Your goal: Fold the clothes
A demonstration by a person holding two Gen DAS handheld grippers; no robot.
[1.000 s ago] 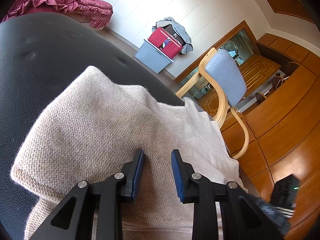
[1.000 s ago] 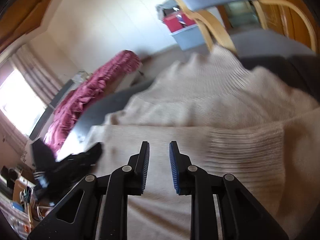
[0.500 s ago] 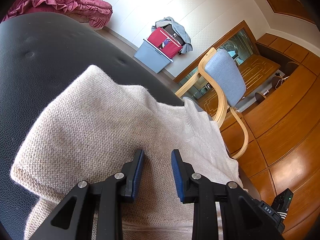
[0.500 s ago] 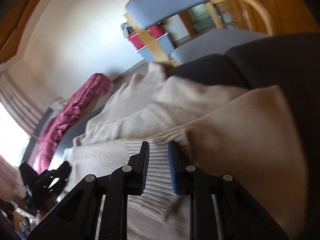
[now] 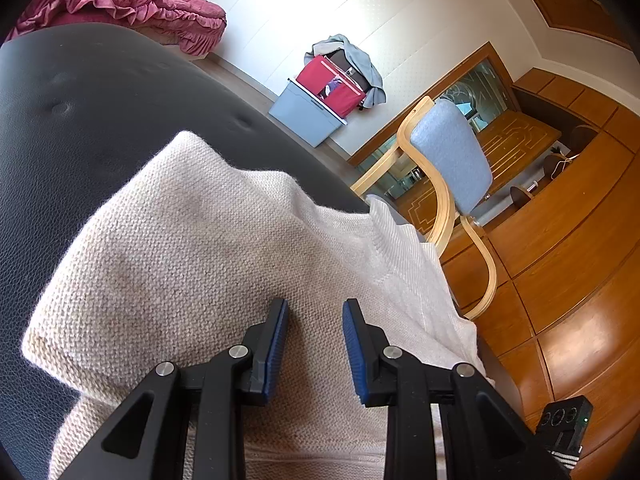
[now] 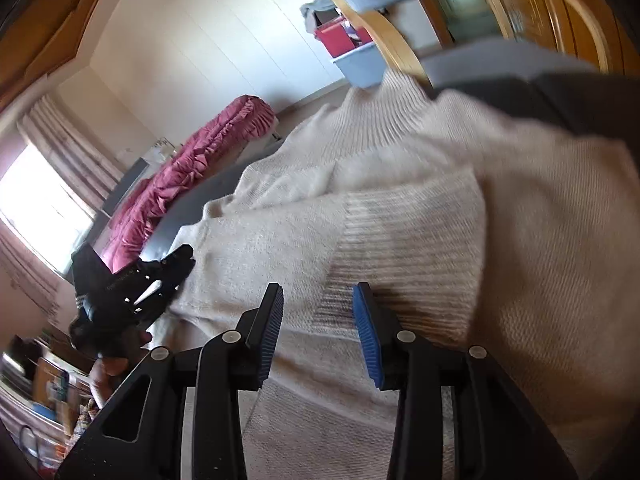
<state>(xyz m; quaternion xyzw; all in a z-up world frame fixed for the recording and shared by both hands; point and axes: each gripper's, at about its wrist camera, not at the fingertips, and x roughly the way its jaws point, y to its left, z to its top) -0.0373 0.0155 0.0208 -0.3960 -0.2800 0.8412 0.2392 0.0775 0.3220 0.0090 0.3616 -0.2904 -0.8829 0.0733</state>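
Black leather cushion (image 5: pixel 80 128) carries the beige sweater (image 5: pixel 180 248), sleeve folded across. Left gripper (image 5: pixel 314 344) and right gripper (image 6: pixel 318 328) hover spread, empty. Soft, limp knit; the ribbed cuff (image 6: pixel 408 248) likely offers firmest hold.

Lived-in home, bedroom or sitting room. Indicated by: a bed draped in a ruffled crimson bedspread (image 5: pixel 120 4) against a pale panelled wall (image 5: pixel 320 12); a bentwood armchair (image 5: pixel 448 168) with blue-grey cushion; a grey storage tub (image 5: pixel 304 116) piled with a red bag and loose clothing; wood-panelled cabinetry (image 5: pixel 560 240) with glazed doors; a curtained window (image 6: pixel 44 196). A black tufted leather surface (image 5: pixel 80 120), sofa-like, is seen in the foreground.
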